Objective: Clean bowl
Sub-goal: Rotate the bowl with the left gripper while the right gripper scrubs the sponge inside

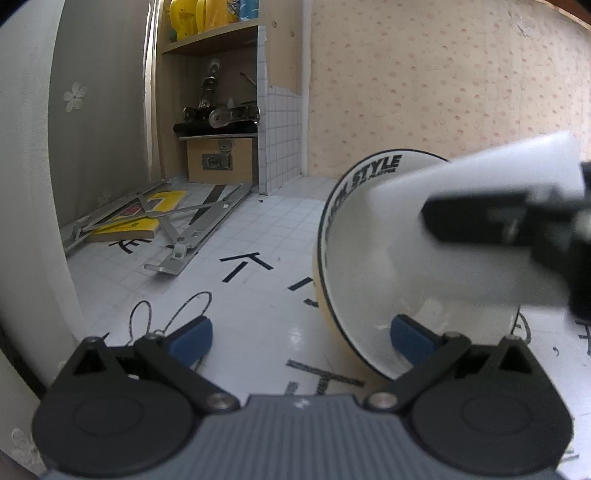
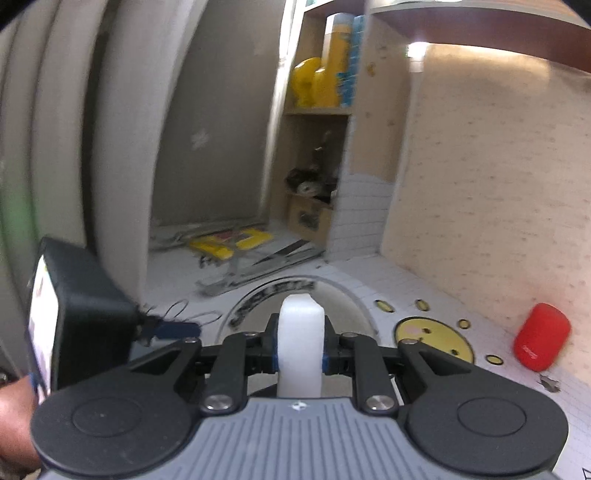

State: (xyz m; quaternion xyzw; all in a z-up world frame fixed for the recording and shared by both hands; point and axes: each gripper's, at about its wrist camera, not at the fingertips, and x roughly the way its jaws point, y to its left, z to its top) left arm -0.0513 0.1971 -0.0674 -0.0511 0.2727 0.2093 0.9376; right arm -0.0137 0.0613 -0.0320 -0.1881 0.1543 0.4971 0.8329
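We saw a surface [image 1: 258, 236] covered in white grid-patterned sheet with black marks, running back to a wall [image 1: 443, 92] papered in pale peach with small pink specks. A strip of white tile [image 1: 280, 136] edged the corner. To the left stood a wooden shelf [image 1: 214, 37] holding yellow things [image 1: 199, 16], with dark metal tools [image 1: 218, 110] and a wooden box [image 1: 218, 158] below. A grey curtain [image 1: 92, 110] with white flowers hung at the left. Metal bars [image 1: 199, 229] and a yellow book [image 1: 133, 225] lay by it. Daylight was soft.
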